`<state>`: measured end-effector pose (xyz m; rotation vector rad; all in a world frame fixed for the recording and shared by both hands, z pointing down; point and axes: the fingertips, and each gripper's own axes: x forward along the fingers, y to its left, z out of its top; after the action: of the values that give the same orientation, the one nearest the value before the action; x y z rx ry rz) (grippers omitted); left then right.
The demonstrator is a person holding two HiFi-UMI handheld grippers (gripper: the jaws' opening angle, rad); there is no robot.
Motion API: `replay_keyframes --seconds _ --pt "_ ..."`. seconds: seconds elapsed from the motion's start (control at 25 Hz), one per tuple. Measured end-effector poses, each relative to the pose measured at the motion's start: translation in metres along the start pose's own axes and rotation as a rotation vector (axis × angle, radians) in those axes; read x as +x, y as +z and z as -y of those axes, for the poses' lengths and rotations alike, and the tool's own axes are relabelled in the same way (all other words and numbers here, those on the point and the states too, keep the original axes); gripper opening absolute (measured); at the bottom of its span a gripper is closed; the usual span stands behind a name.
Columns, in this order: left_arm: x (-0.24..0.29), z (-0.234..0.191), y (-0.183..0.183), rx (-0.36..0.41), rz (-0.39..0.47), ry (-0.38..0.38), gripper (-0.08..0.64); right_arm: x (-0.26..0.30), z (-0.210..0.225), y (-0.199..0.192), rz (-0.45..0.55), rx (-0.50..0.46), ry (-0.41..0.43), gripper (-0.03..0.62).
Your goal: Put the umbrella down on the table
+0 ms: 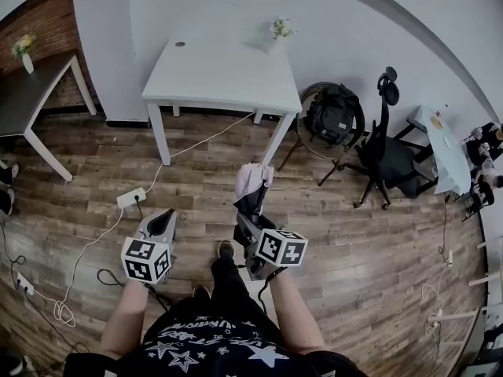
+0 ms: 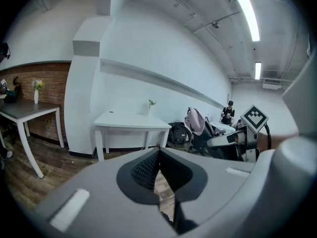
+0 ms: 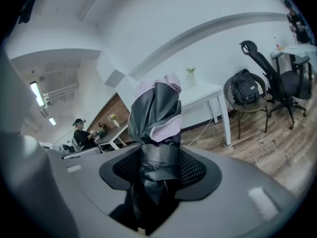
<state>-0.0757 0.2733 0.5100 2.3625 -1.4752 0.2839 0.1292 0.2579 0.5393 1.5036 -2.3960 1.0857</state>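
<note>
A folded umbrella (image 1: 253, 185), black with pale pink panels, stands up between the jaws of my right gripper (image 1: 248, 220). In the right gripper view the pads press on the umbrella (image 3: 156, 110) at its strapped waist, with the right gripper (image 3: 159, 158) shut on it. My left gripper (image 1: 163, 221) hangs beside it to the left, over the wooden floor, and holds nothing. In the left gripper view the left gripper (image 2: 158, 156) has its pads meeting at the tip, and the umbrella (image 2: 196, 120) shows at the right. The white table (image 1: 220, 81) stands ahead against the wall.
A small plant vase (image 1: 280, 30) stands on the white table's far corner. A dark table (image 1: 27, 96) is at the left. A backpack on a round chair (image 1: 334, 116) and a black office chair (image 1: 385, 151) are at the right. A power strip (image 1: 130, 198) and cables lie on the floor.
</note>
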Motion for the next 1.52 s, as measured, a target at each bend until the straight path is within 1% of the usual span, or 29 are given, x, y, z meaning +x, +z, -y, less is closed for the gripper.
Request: replay_keyframes --seconds 0.36,0.64,0.88,1.24,1.36,1.52 --pt "0.009 -0.013 -0.003 -0.016 -0.015 0.009 0.003 0.016 -0.002 0.006 -0.015 -0.009 0.017 0.239" --pt "0.036 -0.033 0.014 -0.018 -0.006 0.036 0.003 0.049 0.005 0.035 -0.019 -0.012 0.04 0.239" --pt "0.085 -0.047 0.028 -0.025 -0.02 0.055 0.003 0.09 0.028 0.066 -0.044 -0.014 0.059 0.239" --pt "0.179 -0.066 0.07 -0.055 -0.017 0.089 0.003 0.162 0.077 0.136 -0.067 -0.007 0.085 0.239" --pt "0.204 -0.07 0.079 -0.046 -0.02 0.103 0.003 0.181 0.089 0.157 -0.072 -0.01 0.105 0.239" --pt "0.229 -0.074 0.089 -0.058 -0.015 0.122 0.003 0.201 0.1 0.177 -0.079 -0.022 0.131 0.239"
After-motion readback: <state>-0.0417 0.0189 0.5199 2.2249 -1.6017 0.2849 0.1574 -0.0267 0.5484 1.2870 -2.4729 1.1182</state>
